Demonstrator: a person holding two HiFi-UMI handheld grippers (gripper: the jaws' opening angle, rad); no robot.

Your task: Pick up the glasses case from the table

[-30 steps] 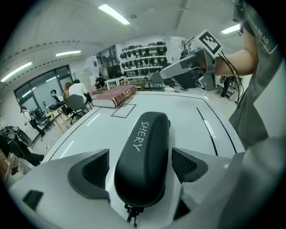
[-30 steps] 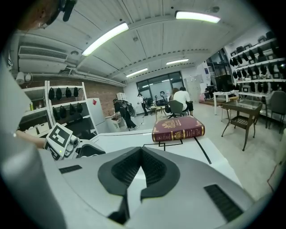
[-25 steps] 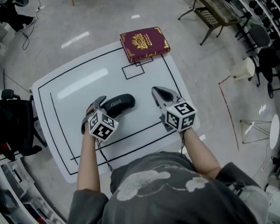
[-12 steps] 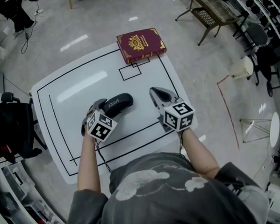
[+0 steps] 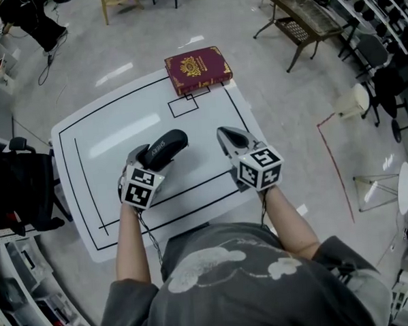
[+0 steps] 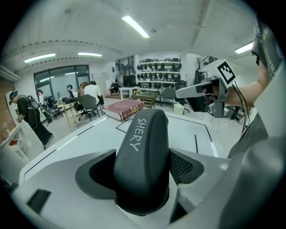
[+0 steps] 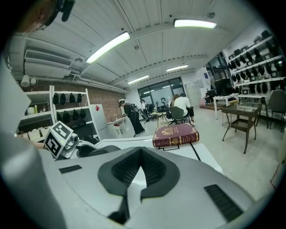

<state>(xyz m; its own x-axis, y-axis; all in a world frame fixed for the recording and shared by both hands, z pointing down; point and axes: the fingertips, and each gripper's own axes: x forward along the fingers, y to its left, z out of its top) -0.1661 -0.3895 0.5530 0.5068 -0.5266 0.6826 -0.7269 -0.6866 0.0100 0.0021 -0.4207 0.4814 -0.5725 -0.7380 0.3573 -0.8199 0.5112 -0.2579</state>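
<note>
The black glasses case (image 5: 165, 146), lettered SHERY, is held off the white table (image 5: 106, 126) with its far end tilted up and away. My left gripper (image 5: 148, 157) is shut on its near end. In the left gripper view the case (image 6: 143, 152) fills the gap, with both dark pads pressed against its sides. My right gripper (image 5: 226, 134) hovers over the table to the right of the case, apart from it. Its jaws are shut with nothing between them, as the right gripper view (image 7: 140, 156) shows.
A dark red book (image 5: 197, 67) lies at the table's far edge, past a small black square outline. Black lines frame the tabletop. A metal-and-glass side table (image 5: 305, 17) and chairs stand on the floor to the right. People sit and stand in the background.
The left gripper has risen with the case, which has left the tabletop and turned to point farther away. The right gripper has risen a little.
</note>
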